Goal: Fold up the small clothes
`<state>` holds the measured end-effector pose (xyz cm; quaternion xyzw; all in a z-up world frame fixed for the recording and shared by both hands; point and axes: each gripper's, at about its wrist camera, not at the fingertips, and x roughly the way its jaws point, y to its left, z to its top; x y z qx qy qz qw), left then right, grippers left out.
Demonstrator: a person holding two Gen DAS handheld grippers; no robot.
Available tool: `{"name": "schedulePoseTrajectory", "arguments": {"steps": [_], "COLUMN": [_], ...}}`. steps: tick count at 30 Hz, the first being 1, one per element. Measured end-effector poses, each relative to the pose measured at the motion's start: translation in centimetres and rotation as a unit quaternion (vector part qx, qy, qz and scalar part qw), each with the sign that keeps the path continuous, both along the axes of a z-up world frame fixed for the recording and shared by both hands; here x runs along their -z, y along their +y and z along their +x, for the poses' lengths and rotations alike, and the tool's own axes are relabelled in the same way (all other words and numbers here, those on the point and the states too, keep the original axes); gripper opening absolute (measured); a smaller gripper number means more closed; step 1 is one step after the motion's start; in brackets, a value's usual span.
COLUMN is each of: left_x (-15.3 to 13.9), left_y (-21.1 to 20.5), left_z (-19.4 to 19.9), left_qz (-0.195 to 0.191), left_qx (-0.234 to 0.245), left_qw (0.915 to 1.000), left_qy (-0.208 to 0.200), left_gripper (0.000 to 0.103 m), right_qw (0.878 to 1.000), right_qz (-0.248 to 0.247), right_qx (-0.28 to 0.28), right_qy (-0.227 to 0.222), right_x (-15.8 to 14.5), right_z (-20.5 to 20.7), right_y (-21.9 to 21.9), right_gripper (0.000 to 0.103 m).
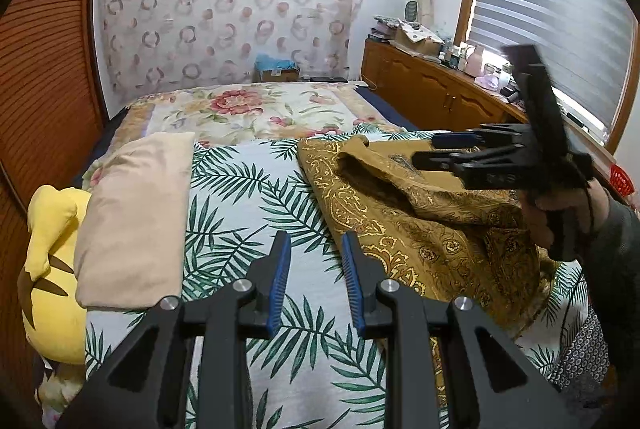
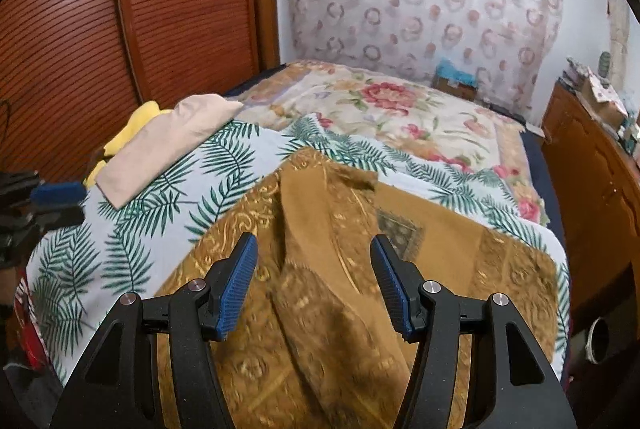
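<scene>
A mustard-gold garment with a paisley print lies crumpled on the leaf-print bedsheet, one flap folded over its middle. My left gripper hovers over the bare sheet just left of the garment's edge, its blue pads a narrow gap apart with nothing between them. My right gripper hangs above the garment, open wide and empty. From the left wrist view the right gripper shows in a hand, over the garment's far side. In the right wrist view the left gripper appears at the left edge.
A beige pillow and a yellow plush toy lie along the bed's left side. A floral blanket covers the far half. A louvred wooden wardrobe stands left, a cluttered wooden cabinet right under window blinds.
</scene>
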<state>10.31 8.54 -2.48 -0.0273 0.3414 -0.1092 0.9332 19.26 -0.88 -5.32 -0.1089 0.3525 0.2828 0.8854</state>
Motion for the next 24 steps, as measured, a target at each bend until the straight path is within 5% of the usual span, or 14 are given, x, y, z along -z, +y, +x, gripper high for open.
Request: {"name": "schedulePoseTrajectory", "arguments": {"steps": [9, 17, 21, 24], "left_x": [1.4, 2.7, 3.0, 3.1], "left_y": [0.6, 0.0, -0.7, -1.3], "left_z": [0.1, -0.1, -0.2, -0.2], "left_qz": [-0.008, -0.011, -0.013, -0.016], "left_qx": [-0.006, 0.002, 0.011, 0.019], "left_qw": [0.9999, 0.9997, 0.9996, 0.9994], "left_qy": [0.012, 0.022, 0.025, 0.026], "left_gripper": [0.024, 0.024, 0.024, 0.024], "right_qw": [0.998, 0.991, 0.993, 0.996], "right_qz": [-0.034, -0.124, -0.11, -0.087], "right_qx": [-0.016, 0.006, -0.003, 0.007], "right_qy": [0.054, 0.056, 0.051, 0.034], "right_x": [3.1, 7.3, 7.2, 5.4], "right_z": [3.8, 5.1, 5.2, 4.9], "right_y": [4.3, 5.5, 4.1, 2.0], "right_gripper": [0.06, 0.059, 0.003, 0.002]}}
